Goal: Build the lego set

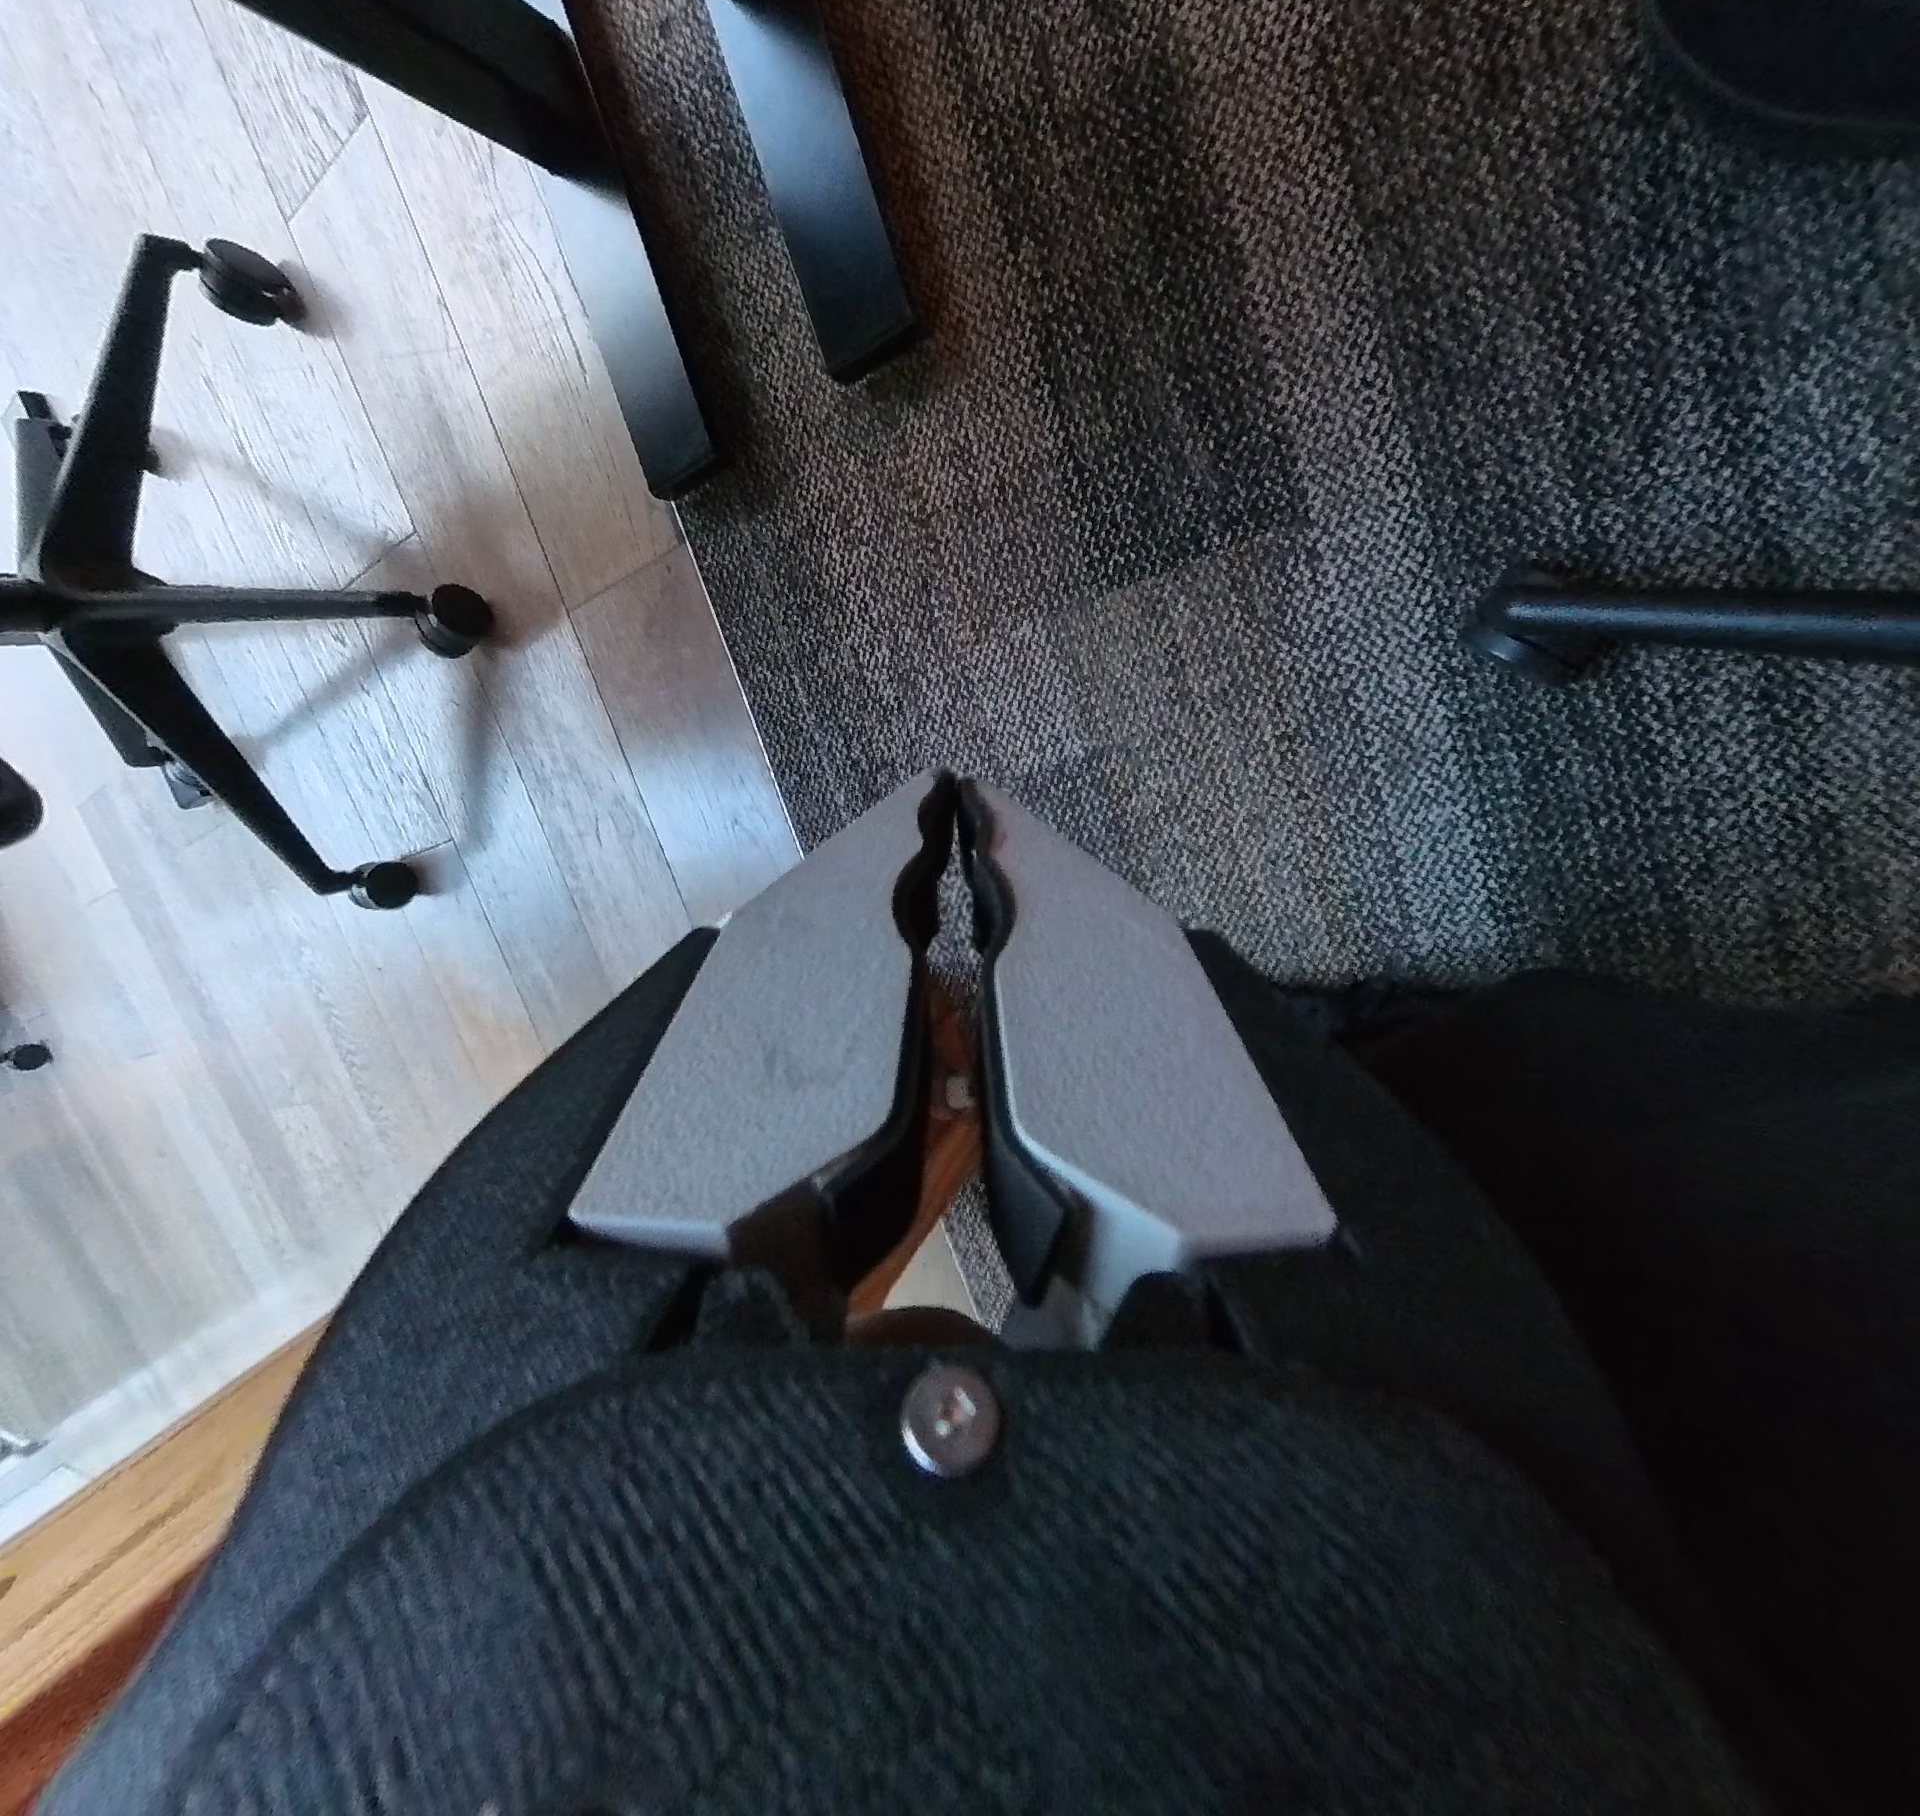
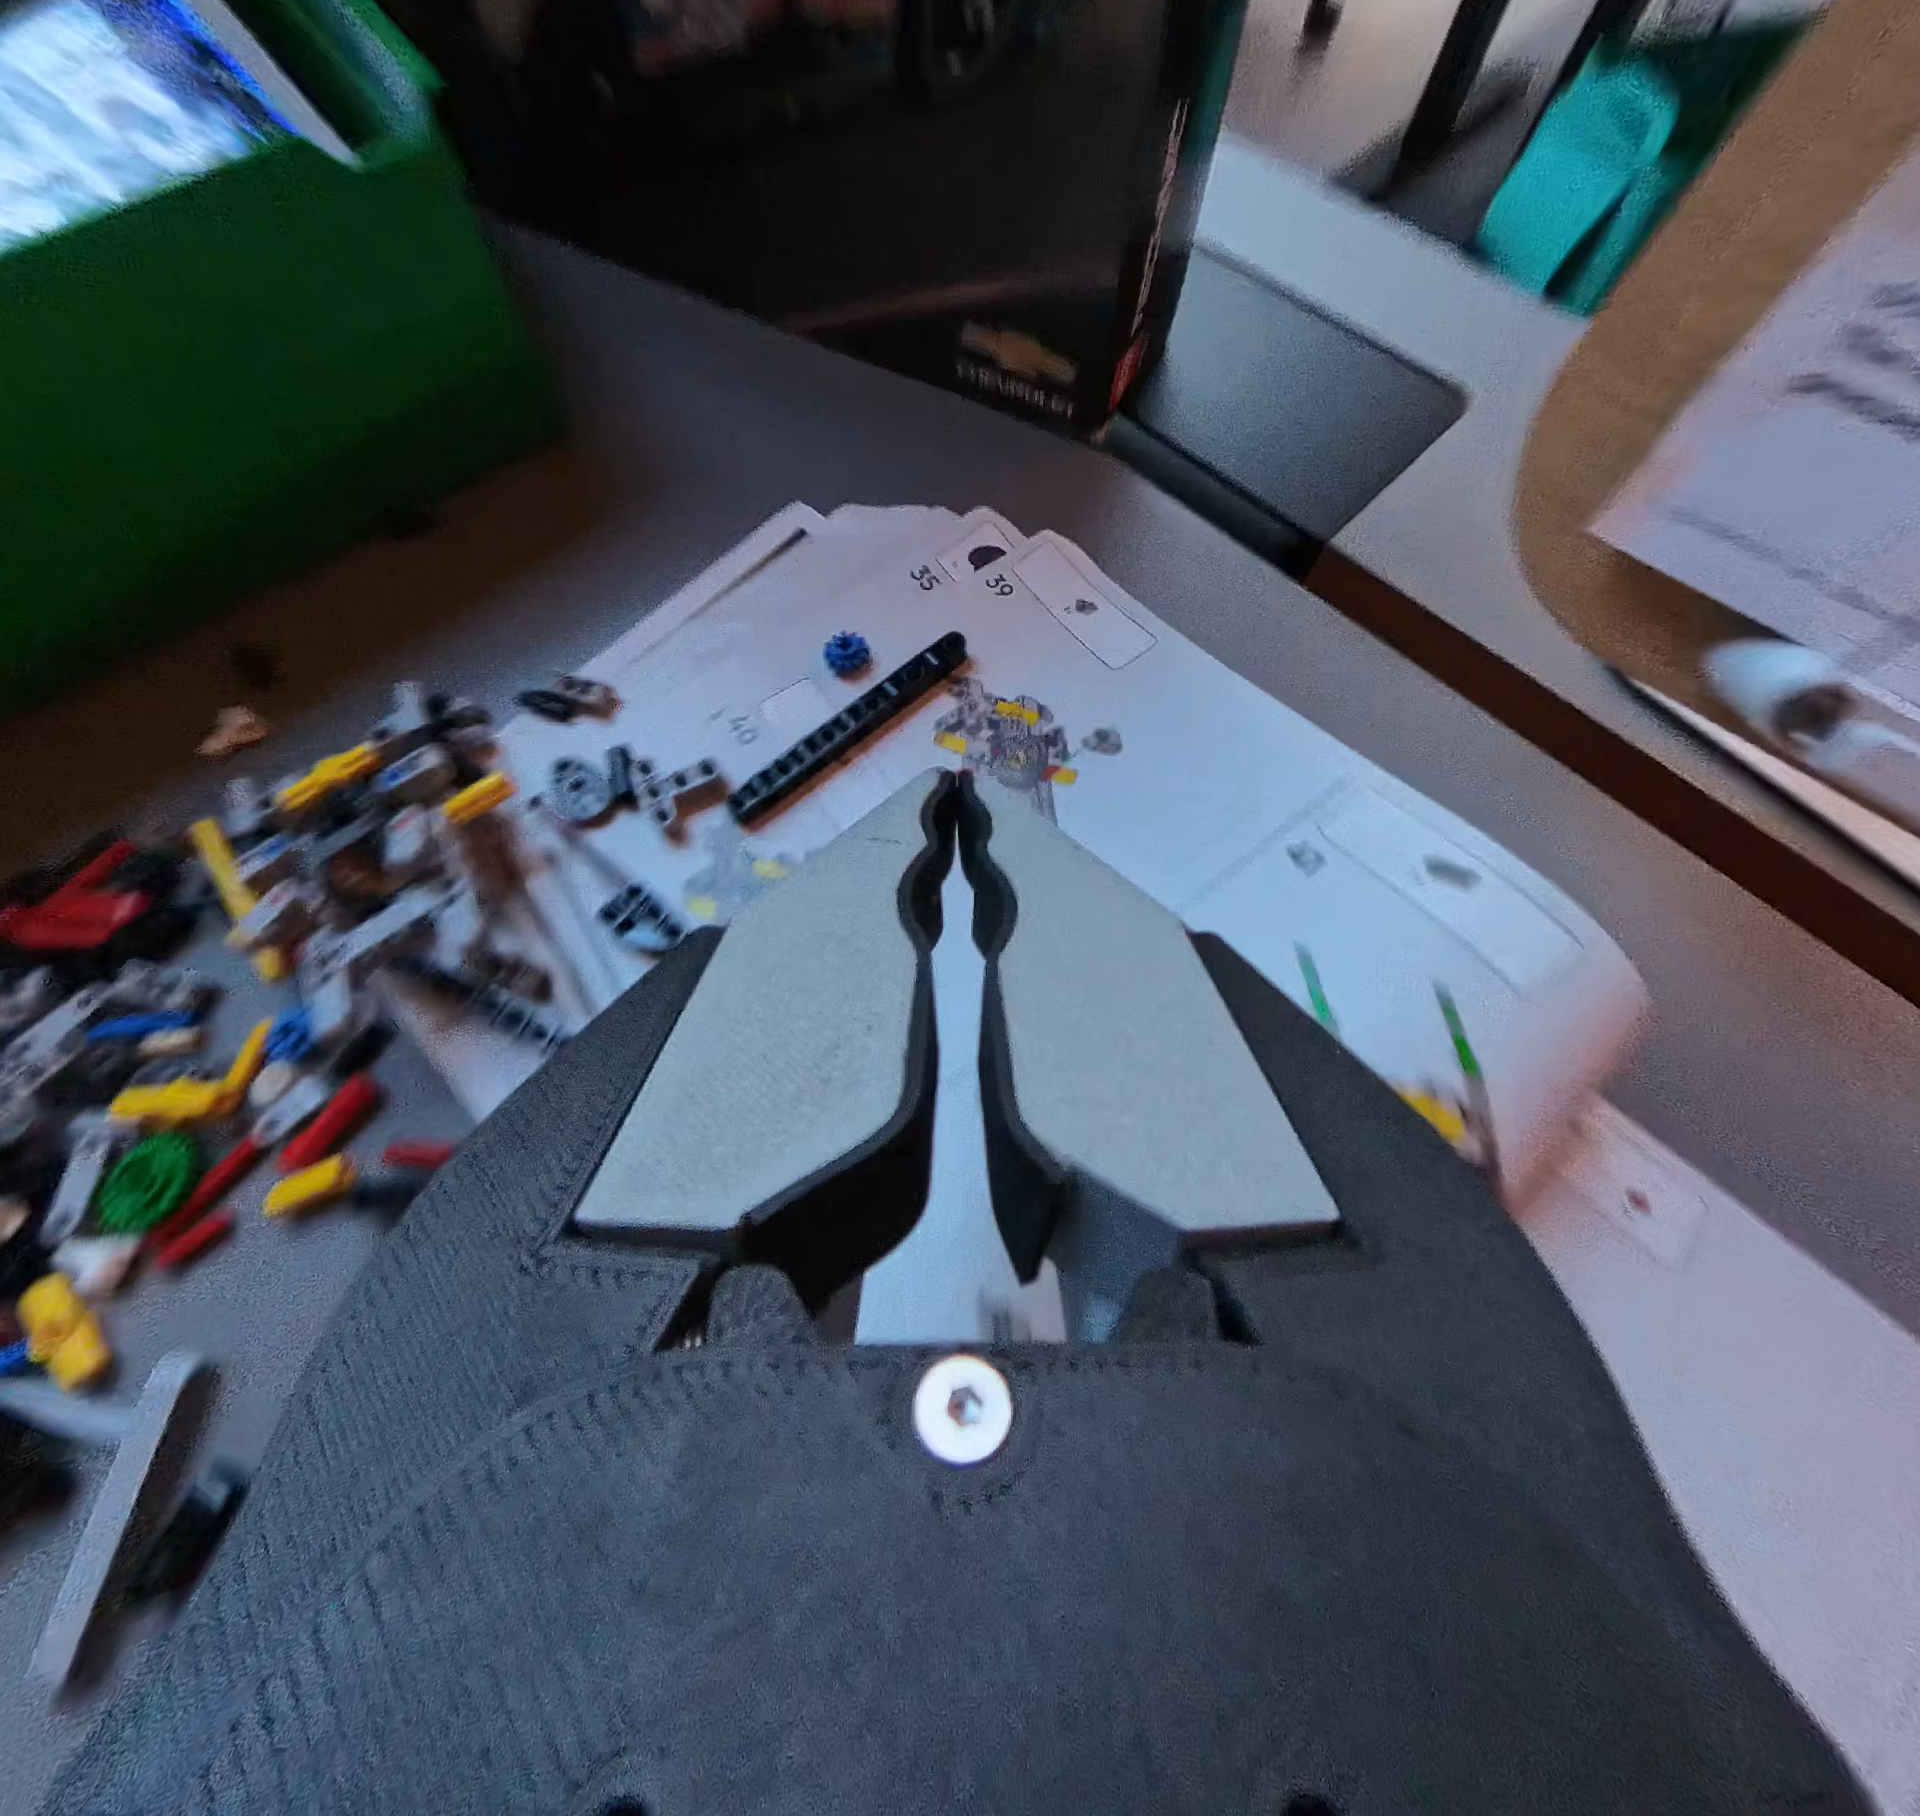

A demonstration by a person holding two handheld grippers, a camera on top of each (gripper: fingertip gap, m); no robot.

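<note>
A grey table carried an open instruction booklet at mid-frame and loose building pieces at left. The right gripper, tips together on nothing, hovered beside a black beam. The left gripper, likewise closed and empty, hung over carpet.

Daylight is falling across the pale wood floor to my left, and the chair base on it is casting soft shadows away from that glow. The speckled carpet beside the floor is sitting dimmer, fading to near black at its right edge. In my right view, motion blur is smearing the green bin and the loose bricks below it; the booklet beside them is glaring bluish white. Straight lines are bending toward every edge.
</note>
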